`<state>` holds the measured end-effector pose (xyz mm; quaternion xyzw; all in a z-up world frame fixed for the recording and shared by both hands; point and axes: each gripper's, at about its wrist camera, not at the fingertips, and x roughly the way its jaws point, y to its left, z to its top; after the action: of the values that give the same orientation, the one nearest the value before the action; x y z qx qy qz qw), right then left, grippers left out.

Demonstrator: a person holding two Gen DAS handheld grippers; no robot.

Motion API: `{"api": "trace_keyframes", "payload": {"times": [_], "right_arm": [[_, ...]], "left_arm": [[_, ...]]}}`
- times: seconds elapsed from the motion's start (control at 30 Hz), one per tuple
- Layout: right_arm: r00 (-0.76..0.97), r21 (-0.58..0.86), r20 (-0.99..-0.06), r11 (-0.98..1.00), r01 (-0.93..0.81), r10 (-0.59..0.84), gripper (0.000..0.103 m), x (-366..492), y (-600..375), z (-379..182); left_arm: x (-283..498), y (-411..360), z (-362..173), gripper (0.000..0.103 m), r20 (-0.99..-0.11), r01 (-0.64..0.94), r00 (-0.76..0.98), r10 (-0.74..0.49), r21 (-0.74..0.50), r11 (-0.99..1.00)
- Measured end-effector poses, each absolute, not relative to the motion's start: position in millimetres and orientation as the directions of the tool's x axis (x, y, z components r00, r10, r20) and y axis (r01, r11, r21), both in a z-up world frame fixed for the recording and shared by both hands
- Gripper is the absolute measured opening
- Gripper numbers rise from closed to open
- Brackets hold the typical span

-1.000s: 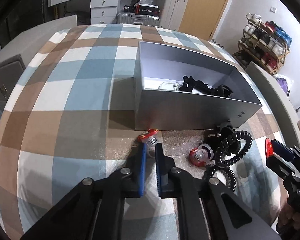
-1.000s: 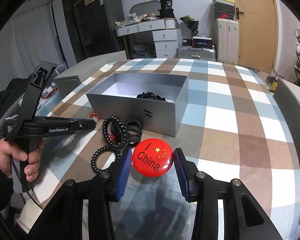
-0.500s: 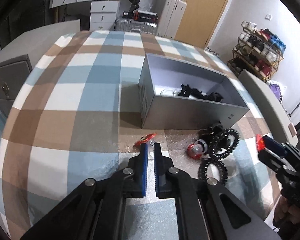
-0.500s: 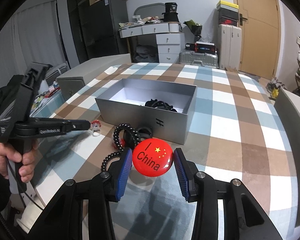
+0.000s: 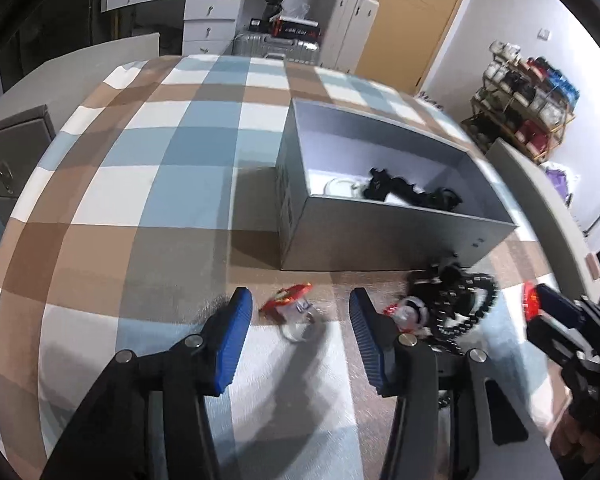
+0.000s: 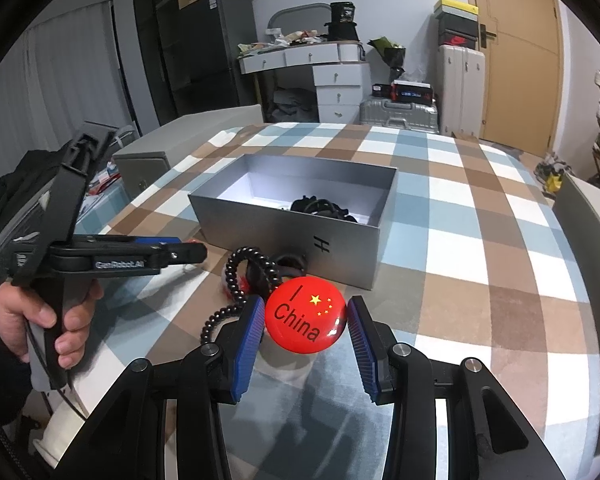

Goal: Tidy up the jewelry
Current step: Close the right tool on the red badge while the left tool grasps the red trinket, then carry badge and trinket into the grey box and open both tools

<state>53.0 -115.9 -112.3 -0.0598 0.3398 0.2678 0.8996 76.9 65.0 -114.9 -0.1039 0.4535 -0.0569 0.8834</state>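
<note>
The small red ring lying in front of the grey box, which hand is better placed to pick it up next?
Left. The left gripper is opening right over the ring, nothing held. The right gripper already holds the red badge.

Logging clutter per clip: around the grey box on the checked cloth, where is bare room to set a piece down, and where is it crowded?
Bare: the checked cloth left of the grey box, and the wide stretch beyond its other end in the right wrist view. Inside, the box floor's far part is bare; black pieces fill a near corner. Crowded: the strip before the box, with black bead bracelets and a small red-topped piece.
</note>
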Motion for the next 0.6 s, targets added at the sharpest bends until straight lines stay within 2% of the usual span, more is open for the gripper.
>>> {"api": "trace_keyframes", "payload": {"times": [0.1, 0.13, 0.17, 0.2, 0.4, 0.6], "right_arm": [[0.626, 0.079, -0.643, 0.851, -0.519, 0.442, 0.042, 54.2, -117.7, -113.0], [0.626, 0.081, -0.642, 0.851, -0.519, 0.442, 0.042, 54.6, -118.2, -113.2], [0.626, 0.082, -0.642, 0.851, -0.519, 0.443, 0.042, 54.8, -118.7, -113.3], [0.626, 0.083, -0.641, 0.851, -0.519, 0.444, 0.042, 55.2, -119.1, -113.4], [0.632, 0.096, -0.627, 0.85, -0.517, 0.455, 0.042, 57.5, -120.4, -110.5], [0.637, 0.146, -0.58, 0.835, -0.531, 0.507, 0.042, 58.9, -124.2, -99.4]], "left_arm": [[78.6, 65.1, -115.3, 0.044, -0.789, 0.004, 0.585, -0.185, -0.226, 0.974], [78.3, 65.1, -115.8, 0.038, -0.792, -0.001, 0.584, -0.179, -0.221, 0.975], [77.9, 65.3, -115.6, 0.022, -0.795, -0.009, 0.584, -0.163, -0.207, 0.978], [77.6, 64.9, -115.7, 0.018, -0.802, -0.009, 0.578, -0.151, -0.192, 0.981], [68.9, 63.4, -108.9, 0.017, -0.801, 0.011, 0.582, -0.14, -0.165, 0.986], [50.5, 67.5, -74.5, 0.017, -0.739, 0.025, 0.655, -0.157, -0.187, 0.982]]}}
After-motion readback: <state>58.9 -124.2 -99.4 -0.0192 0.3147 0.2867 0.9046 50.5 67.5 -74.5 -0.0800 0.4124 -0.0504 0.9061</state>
